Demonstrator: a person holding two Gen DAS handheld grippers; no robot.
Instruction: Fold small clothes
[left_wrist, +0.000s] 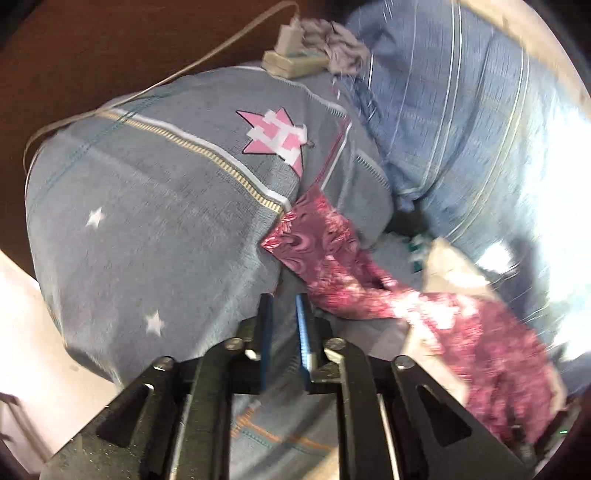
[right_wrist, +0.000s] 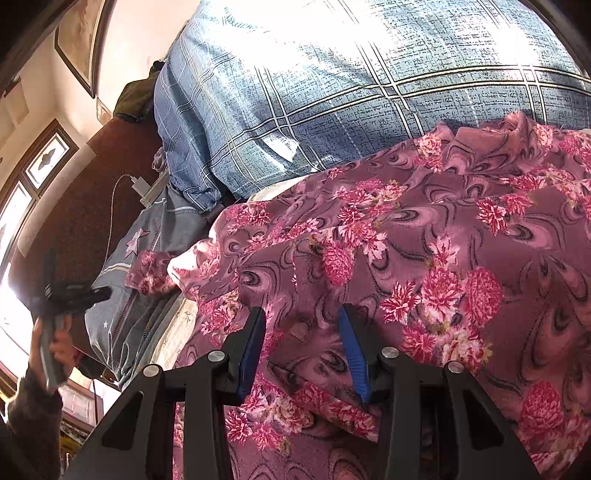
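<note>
Floral garment (right_wrist: 424, 258), hem overlapping grey star pillow (left_wrist: 147, 221), near plaid pillow (right_wrist: 332, 92).

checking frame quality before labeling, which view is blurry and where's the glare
Left wrist view: motion blur throughout, worst on the floral cloth, glare at the right edge. Right wrist view: sharp, but the plaid pillow top is washed out and the window at left blown white.

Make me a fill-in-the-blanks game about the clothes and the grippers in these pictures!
1. The big star patch on the grey-blue cloth is coloured ____.
2. The maroon cloth under the right gripper is printed with pink ____.
3. The white charger has a thin ____ running from it.
4. Between the pads of the left gripper there is ____.

Missing words: pink; flowers; cable; nothing
</note>
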